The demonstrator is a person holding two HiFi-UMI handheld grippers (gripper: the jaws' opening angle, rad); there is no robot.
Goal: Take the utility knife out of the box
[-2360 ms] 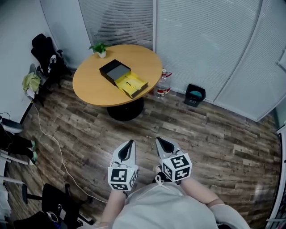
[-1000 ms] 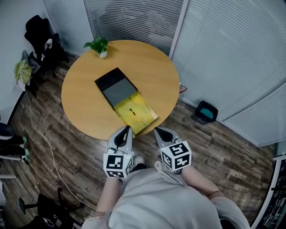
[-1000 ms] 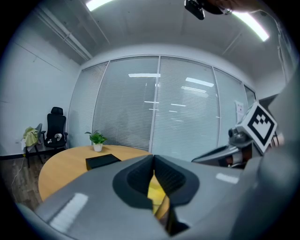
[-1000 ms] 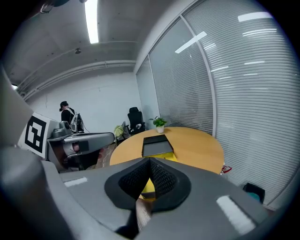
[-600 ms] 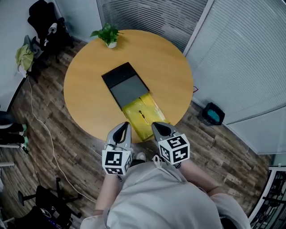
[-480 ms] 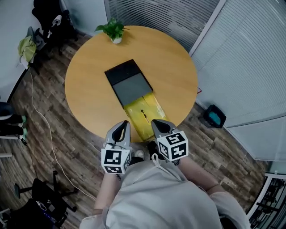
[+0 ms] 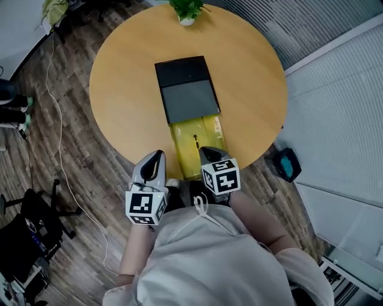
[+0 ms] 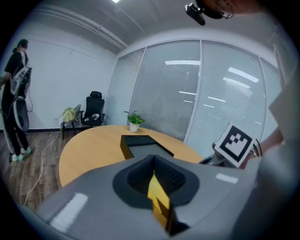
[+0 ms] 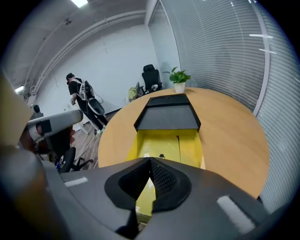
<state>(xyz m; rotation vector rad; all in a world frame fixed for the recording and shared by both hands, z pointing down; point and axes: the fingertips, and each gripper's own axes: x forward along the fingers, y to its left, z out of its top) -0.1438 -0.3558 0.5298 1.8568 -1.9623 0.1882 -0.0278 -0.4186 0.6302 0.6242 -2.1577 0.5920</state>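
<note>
1. The round table [image 7: 119, 89] carried the box [image 7: 187, 89], a dark sleeve with its yellow tray [image 7: 210, 128] drawn out toward the person.
2. The utility knife [image 7: 195, 142] lay lengthwise in the tray, near its middle; it was too small to make out detail.
3. The left tongs [image 7: 155, 156] were clenched and empty, at the table's near edge, left of the tray.
4. The right tongs [image 7: 206, 152] were clenched and empty, over the tray's near end.
5. A potted plant [image 7: 187, 9] stood at the far edge.
</note>
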